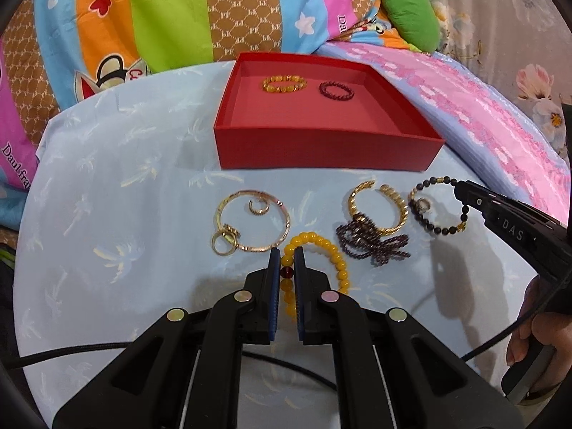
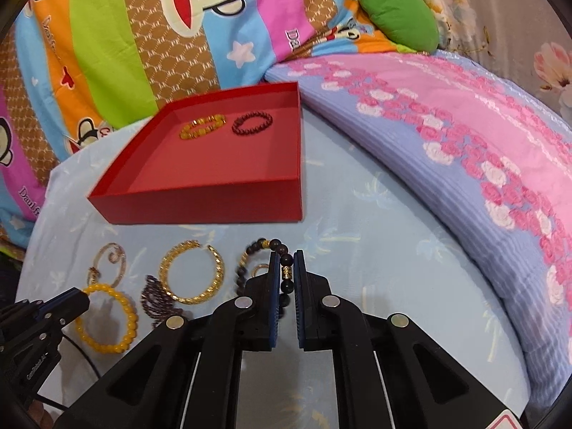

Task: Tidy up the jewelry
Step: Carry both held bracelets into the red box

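Red box [image 1: 321,153], open-topped, far centre on pale blue cloth [image 1: 125,186]; inside, at far end, amber bead bracelet [image 1: 285,83] left, dark red bead bracelet [image 1: 336,90] just beside it, right. Near side of box, in a row on cloth: thin gold bangle [image 1: 252,225] with small rings, left; yellow bead bracelet [image 1: 314,268] near centre, clamped between fingers of left gripper [image 1: 287,255]; twisted gold cuff [image 1: 379,211] overlapping heap of dark red beads [image 1: 371,243]; black bead bracelet [image 2: 286,275] with gold accents, far right, pinched at its right side by right gripper [image 2: 287,255]. Both grippers clenched on their bracelets. Patterned bedding [image 1: 161,18] and green cushion [image 1: 411,14] beyond.
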A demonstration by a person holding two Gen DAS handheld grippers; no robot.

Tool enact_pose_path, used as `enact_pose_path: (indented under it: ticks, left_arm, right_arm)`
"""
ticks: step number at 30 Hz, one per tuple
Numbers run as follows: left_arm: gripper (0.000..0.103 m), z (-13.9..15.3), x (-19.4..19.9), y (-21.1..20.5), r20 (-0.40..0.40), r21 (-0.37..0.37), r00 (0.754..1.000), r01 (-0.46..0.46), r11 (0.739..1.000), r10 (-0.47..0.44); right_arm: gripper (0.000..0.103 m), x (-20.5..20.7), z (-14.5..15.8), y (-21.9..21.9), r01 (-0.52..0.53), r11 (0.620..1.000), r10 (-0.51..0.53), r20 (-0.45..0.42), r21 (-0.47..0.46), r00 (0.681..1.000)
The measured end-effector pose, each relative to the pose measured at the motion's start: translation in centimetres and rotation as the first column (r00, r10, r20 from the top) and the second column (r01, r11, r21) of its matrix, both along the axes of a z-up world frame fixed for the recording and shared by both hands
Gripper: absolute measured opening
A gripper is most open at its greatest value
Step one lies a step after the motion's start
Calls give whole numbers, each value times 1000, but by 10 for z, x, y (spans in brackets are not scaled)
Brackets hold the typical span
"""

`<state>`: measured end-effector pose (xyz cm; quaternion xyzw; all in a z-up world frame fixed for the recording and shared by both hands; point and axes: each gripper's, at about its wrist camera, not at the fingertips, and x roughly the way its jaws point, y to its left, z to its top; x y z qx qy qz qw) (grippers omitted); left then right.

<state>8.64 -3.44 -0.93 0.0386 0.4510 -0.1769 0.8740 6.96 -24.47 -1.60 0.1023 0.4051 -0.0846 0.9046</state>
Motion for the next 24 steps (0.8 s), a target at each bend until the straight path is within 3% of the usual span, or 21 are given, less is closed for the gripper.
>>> enact_pose_path:
  ticks: [9, 15, 24]
  left_arm:
    - [7, 54, 8, -17, 90, -18, 994, 68, 998, -66]
    - [7, 87, 42, -32, 137, -59, 987, 96, 994, -87]
    - [7, 101, 113, -48, 148, -110, 983, 123, 986, -107]
  right_arm:
    - [7, 5, 46, 6, -40, 999, 42, 72, -27, 996]
    - [7, 31, 71, 8, -70, 997, 72, 104, -25, 992]
    - [7, 100, 68, 14, -80, 997, 81, 69, -19, 994]
